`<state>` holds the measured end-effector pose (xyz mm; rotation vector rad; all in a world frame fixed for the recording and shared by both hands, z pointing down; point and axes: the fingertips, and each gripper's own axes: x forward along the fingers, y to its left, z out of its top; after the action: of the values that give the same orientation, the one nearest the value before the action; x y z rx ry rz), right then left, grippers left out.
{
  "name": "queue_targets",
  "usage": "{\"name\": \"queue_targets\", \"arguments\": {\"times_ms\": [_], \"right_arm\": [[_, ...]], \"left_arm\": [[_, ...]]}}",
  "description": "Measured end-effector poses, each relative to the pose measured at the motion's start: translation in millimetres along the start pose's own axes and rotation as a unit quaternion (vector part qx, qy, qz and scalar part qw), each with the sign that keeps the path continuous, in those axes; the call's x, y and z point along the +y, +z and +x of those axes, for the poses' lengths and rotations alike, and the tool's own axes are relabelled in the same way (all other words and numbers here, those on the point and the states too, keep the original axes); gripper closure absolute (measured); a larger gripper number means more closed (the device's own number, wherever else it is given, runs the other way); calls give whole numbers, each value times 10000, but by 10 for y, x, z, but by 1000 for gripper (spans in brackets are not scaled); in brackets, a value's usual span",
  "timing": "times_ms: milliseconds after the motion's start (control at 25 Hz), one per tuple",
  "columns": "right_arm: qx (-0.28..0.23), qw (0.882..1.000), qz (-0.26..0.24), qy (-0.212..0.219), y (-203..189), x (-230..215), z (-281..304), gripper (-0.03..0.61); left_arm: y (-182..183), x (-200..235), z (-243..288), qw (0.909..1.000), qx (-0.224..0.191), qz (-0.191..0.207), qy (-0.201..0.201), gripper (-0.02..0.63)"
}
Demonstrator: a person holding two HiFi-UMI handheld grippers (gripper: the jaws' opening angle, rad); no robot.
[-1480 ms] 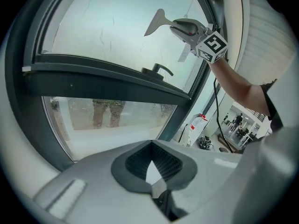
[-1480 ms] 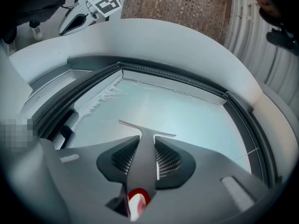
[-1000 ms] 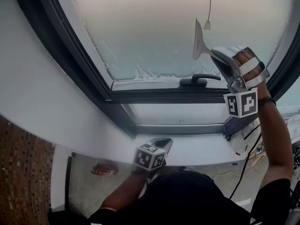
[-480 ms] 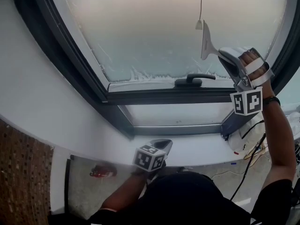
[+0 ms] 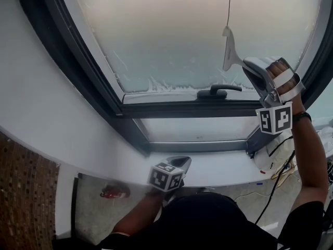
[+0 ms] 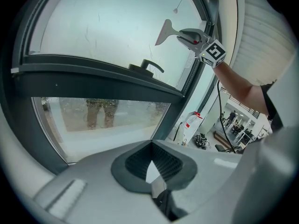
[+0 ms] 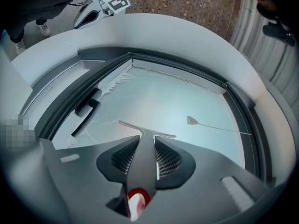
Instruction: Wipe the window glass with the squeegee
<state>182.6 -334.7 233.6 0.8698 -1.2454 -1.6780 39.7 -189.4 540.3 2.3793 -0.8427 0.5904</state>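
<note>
The squeegee (image 5: pixel 227 50) is pale grey, with its blade set against the frosted, soapy window glass (image 5: pixel 171 30) at the lower right of the pane. My right gripper (image 5: pixel 247 62) is shut on its handle, raised near the frame's right side. In the right gripper view the handle (image 7: pixel 142 155) runs between the jaws and the blade (image 7: pixel 140 127) meets the glass. My left gripper (image 5: pixel 182 160) rests low over the white sill, shut with nothing in it. From the left gripper view, the jaws (image 6: pixel 152 146) meet, and the squeegee (image 6: pixel 166 31) shows up high.
A dark window handle (image 5: pixel 217 92) sits on the lower sash just under the squeegee. A blind cord's end (image 5: pixel 227 32) hangs by the blade's top. Dark frame (image 5: pixel 104 87) bounds the glass. A white sill (image 5: pixel 229 166) lies below. Cables (image 5: pixel 276 176) and a white bottle (image 6: pixel 190 125) stand at right.
The right gripper has carried the squeegee slightly right, then a little down the glass toward the handle. The left gripper has stayed on the sill.
</note>
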Motion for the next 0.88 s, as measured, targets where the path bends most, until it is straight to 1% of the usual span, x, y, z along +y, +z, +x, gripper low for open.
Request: {"name": "queue_targets", "arguments": {"times_ms": [200, 320, 480, 680, 880], "right_arm": [[-517, 9985, -22, -190, 524, -181, 42, 454], [-858, 9956, 202, -303, 845, -355, 148, 453], [-1320, 9890, 521, -407, 1264, -651, 314, 453], [-1777, 9809, 576, -549, 1762, -1025, 663, 453], [-2044, 9748, 684, -583, 2153, -1378, 1130, 454]], "left_arm": [[15, 127, -94, 9999, -85, -58, 98, 614], [-7, 254, -187, 9996, -167, -81, 216, 614], [-3, 406, -423, 9985, -301, -163, 420, 614], [-58, 642, -724, 9960, -452, -282, 717, 614], [-181, 864, -1017, 9921, -583, -489, 996, 614]]}}
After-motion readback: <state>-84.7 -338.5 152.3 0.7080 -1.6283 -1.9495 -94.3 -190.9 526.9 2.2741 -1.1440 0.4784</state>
